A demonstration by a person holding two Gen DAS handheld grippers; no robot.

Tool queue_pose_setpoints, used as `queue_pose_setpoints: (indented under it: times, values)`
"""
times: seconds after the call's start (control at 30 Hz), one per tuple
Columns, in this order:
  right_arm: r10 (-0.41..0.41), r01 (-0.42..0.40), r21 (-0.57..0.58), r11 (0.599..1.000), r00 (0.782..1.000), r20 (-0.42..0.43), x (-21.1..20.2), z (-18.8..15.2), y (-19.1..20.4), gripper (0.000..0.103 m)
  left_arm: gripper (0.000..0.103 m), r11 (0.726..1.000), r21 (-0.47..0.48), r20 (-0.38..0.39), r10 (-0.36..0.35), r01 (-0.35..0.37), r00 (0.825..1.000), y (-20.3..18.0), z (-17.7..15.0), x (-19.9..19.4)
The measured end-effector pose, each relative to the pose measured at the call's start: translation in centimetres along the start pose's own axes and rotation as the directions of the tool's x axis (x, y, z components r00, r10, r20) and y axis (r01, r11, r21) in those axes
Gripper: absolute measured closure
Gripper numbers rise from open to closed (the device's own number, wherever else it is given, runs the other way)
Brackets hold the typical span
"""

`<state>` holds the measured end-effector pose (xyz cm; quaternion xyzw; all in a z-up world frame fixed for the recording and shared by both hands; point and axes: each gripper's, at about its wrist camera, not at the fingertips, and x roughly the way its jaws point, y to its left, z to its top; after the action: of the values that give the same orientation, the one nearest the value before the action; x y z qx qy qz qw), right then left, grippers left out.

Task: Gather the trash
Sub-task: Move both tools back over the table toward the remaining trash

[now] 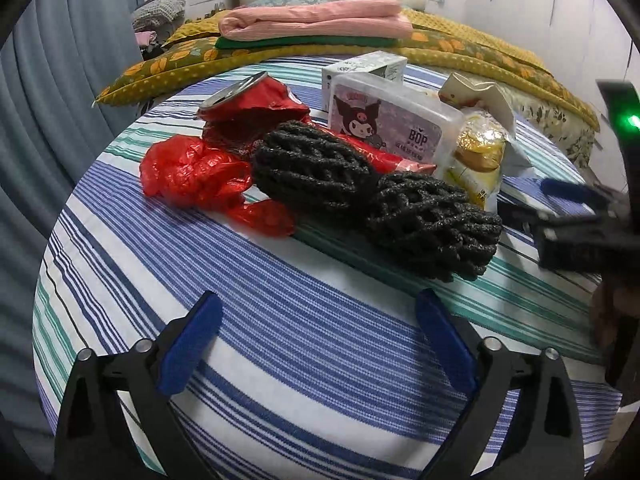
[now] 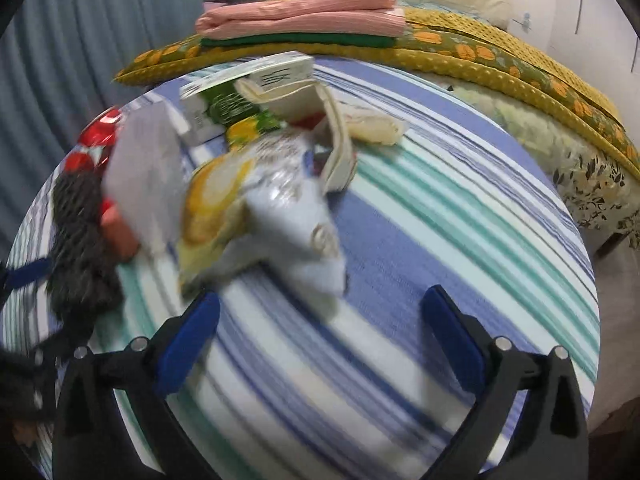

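Observation:
A pile of trash lies on a round table with a striped cloth (image 1: 280, 320). In the left wrist view I see two black foam nets (image 1: 432, 226), a red plastic bag (image 1: 192, 172), a crushed red can (image 1: 248, 100), a clear plastic box with a cartoon label (image 1: 392, 124) and a yellow snack wrapper (image 1: 478, 160). My left gripper (image 1: 318, 312) is open, just short of the nets. In the blurred right wrist view, my right gripper (image 2: 320, 308) is open, just short of a pale blue and yellow wrapper (image 2: 288, 216). A torn carton (image 2: 312, 108) lies behind it.
A bed with a yellow patterned quilt (image 1: 480, 52) and folded pink and green cloths (image 1: 320, 20) stands behind the table. Grey curtains (image 1: 60, 80) hang at the left. The right gripper shows at the right edge of the left wrist view (image 1: 576, 216).

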<state>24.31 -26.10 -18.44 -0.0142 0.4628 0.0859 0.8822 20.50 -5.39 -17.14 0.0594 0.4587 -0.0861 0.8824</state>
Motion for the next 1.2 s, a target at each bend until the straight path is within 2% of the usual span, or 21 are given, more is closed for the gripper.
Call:
queue_pose_setpoints:
  times: [0.3,1.2]
  values:
    - [-0.007,0.007,0.006,1.000,1.000,0.002,0.46,0.42,-0.34,0.004,0.006,1.000,-0.005,0.001,-0.006,0.006,1.000,0.06,-0.97,-0.28]
    - [-0.008,0.008,0.009,1.000,1.000,0.002,0.42,0.43,-0.35,0.004,0.005,1.000,-0.010,0.000,-0.008,0.008,1.000,0.14,-0.81,-0.26]
